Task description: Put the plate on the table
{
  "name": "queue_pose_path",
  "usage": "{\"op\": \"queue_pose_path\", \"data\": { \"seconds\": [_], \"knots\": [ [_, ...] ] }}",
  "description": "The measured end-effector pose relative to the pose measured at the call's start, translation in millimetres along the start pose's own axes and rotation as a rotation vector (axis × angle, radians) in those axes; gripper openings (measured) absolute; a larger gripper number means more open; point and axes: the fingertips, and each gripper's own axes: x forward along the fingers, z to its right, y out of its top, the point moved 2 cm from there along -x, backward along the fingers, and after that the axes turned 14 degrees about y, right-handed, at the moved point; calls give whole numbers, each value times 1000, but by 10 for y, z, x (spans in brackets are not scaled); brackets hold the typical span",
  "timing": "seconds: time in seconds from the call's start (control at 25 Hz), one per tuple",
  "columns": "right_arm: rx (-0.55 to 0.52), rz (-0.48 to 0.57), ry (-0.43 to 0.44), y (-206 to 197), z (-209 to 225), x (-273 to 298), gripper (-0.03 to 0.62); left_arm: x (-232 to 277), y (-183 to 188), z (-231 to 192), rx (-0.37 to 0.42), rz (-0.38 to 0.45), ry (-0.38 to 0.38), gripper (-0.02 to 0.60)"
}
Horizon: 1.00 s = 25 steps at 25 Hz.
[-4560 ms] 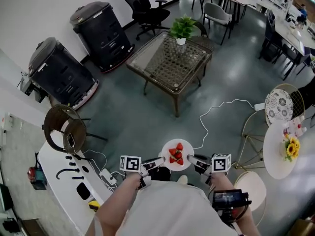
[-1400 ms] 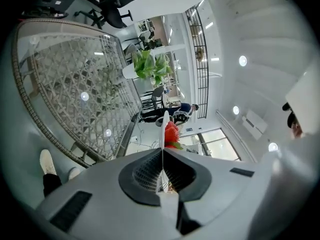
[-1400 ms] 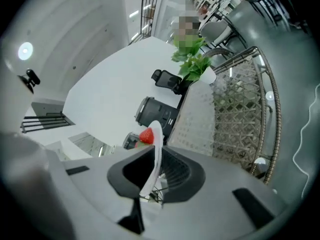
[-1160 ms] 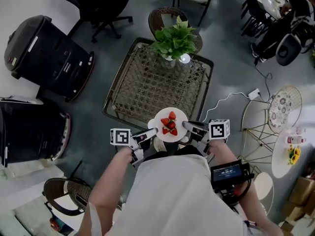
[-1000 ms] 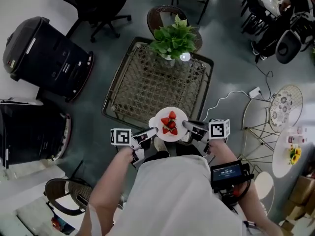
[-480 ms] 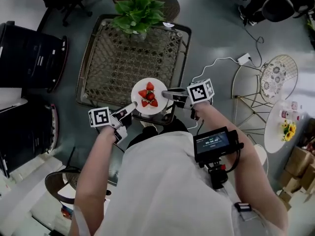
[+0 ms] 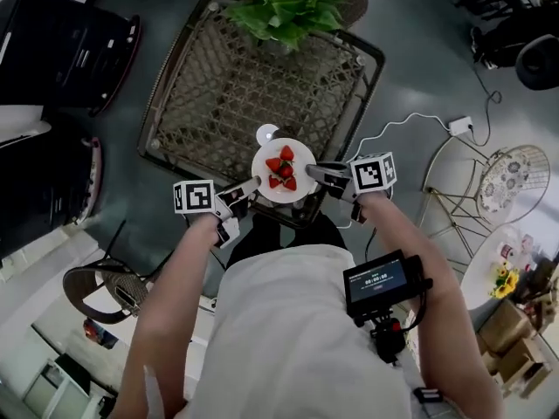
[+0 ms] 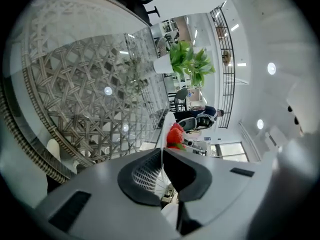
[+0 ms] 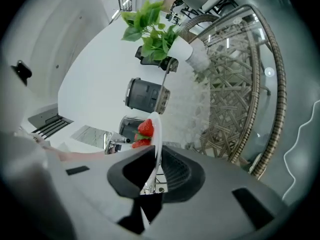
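A white plate (image 7: 300, 158) carrying several strawberries (image 7: 281, 169) hangs over the near edge of the glass-topped wicker table (image 7: 236, 77). My left gripper (image 7: 251, 187) is shut on the plate's left rim, and my right gripper (image 7: 313, 170) is shut on its right rim. In the left gripper view the plate's edge (image 8: 165, 131) runs between the jaws with a strawberry (image 8: 175, 134) just beyond. The right gripper view shows the same rim (image 9: 158, 134) clamped, strawberries (image 9: 145, 129) to its left, the table (image 9: 235, 104) to the right. Whether the plate touches the glass I cannot tell.
A potted green plant (image 7: 288, 3) stands at the table's far edge. Dark machines (image 7: 61, 42) sit to the left. A white cable (image 7: 410, 125) trails on the floor at right, near a wire-frame round side table (image 7: 502, 182). A wicker chair (image 7: 105, 291) stands at lower left.
Both grippers carried the plate from the open floor to the wicker table and lowered it over the near edge. The grip on the rims is unchanged.
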Motion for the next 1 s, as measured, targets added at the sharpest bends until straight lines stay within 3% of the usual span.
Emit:
{"op": "queue_pose_path", "data": {
  "seconds": [0.16, 0.4, 0.6, 1.0],
  "knots": [
    [36, -57, -16, -131, 245, 119, 43, 33, -117, -272, -54, 1, 39, 11],
    [24, -109, -50, -25, 521, 272, 43, 94, -9, -502, -77, 30, 83, 11],
    [15, -129, -108, 212, 661, 298, 43, 192, 237, -550, -78, 65, 125, 11],
    [-25, -129, -118, 795, 764, 323, 43, 402, 746, -472, -57, 102, 161, 11]
  ]
}}
